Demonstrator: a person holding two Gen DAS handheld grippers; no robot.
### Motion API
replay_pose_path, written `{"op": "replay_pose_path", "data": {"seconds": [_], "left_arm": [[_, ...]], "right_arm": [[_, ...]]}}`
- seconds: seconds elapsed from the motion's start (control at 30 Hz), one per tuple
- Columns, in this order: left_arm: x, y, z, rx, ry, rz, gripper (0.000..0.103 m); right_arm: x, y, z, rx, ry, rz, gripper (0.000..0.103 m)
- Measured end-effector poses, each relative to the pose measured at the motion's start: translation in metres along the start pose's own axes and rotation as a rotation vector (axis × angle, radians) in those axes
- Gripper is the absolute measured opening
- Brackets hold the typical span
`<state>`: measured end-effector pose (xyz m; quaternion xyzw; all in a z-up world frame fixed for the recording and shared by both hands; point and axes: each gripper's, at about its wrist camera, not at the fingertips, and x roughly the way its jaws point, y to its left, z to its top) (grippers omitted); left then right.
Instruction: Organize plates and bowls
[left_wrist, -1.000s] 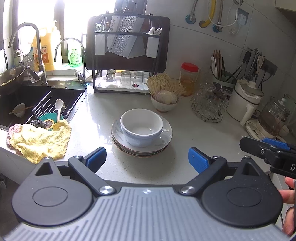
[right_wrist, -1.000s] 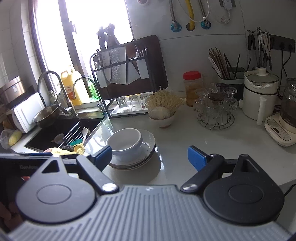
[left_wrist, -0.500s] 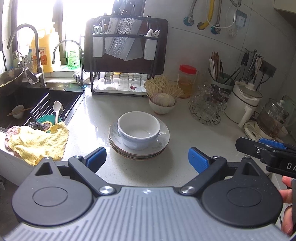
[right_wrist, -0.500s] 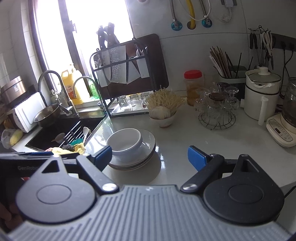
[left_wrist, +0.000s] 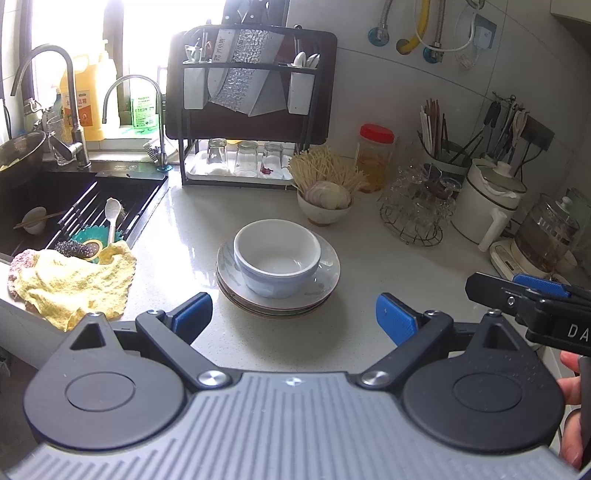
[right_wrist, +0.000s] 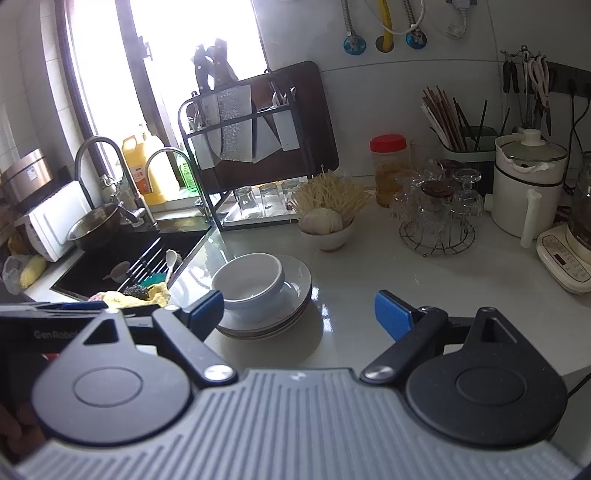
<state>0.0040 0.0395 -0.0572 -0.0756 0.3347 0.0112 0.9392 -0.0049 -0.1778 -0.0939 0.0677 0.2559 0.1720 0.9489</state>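
An empty white bowl (left_wrist: 277, 256) sits on a short stack of grey plates (left_wrist: 325, 284) in the middle of the white counter. My left gripper (left_wrist: 293, 319) hovers just in front of the stack, jaws wide open with nothing between the blue pads. In the right wrist view the same bowl (right_wrist: 249, 284) and plates (right_wrist: 295, 284) lie ahead and left of my right gripper (right_wrist: 301, 312), which is also open and empty. The right gripper's black fingers (left_wrist: 517, 295) show at the right edge of the left wrist view.
A black sink (left_wrist: 74, 206) with a spoon and small bowl lies at left, a yellow cloth (left_wrist: 74, 284) on its corner. Behind the stack stand a bowl of noodles and garlic (left_wrist: 325, 199), a dish rack (left_wrist: 251, 110), a glass stand (left_wrist: 417, 210) and kettles (left_wrist: 491, 199).
The left wrist view has shifted slightly, so the bowl and plates sit a little lower and nearer. Both grippers stay open; the right view is almost unchanged.
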Motion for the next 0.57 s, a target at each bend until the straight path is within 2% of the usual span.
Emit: {"op": "replay_pose_path", "data": {"seconds": [0.57], "left_arm": [[0.009,0.011,0.001,-0.034,0.013,0.000,0.097]], "right_arm": [[0.015,0.004,0.005,-0.004,0.037,-0.001,0.090]]}}
